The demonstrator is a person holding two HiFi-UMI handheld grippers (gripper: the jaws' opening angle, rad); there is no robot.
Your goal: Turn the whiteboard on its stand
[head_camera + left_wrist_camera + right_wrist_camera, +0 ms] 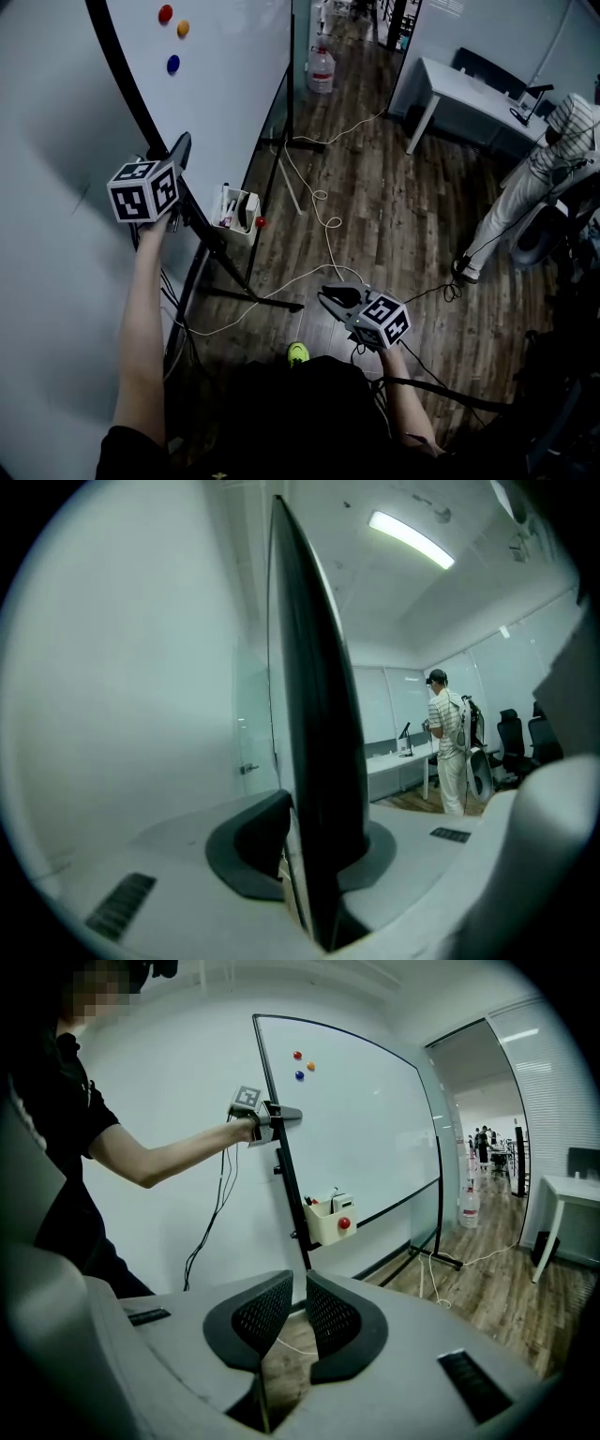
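The whiteboard (pixel 225 56) stands on a black stand (pixel 225 258) by the wall, carrying red, orange and blue magnets. Its black side frame (pixel 314 714) runs upright between the pads of my left gripper (pixel 319 841), which is shut on that edge. From the head view the left gripper (pixel 180 150) sits on the board's near edge at arm's length. In the right gripper view the board (pixel 366 1119) shows with the left gripper (pixel 286 1113) clamped on its frame. My right gripper (pixel 330 298) hangs low over the floor, its jaws (pixel 298 1307) together with nothing between them.
A cream pen tray (pixel 239 211) hangs on the stand near the board's lower edge. White cables (pixel 323 211) trail across the wood floor. A water bottle (pixel 322 70) stands farther back, with a white desk (pixel 469 89) at the right. A person (pixel 525 187) stands beside it.
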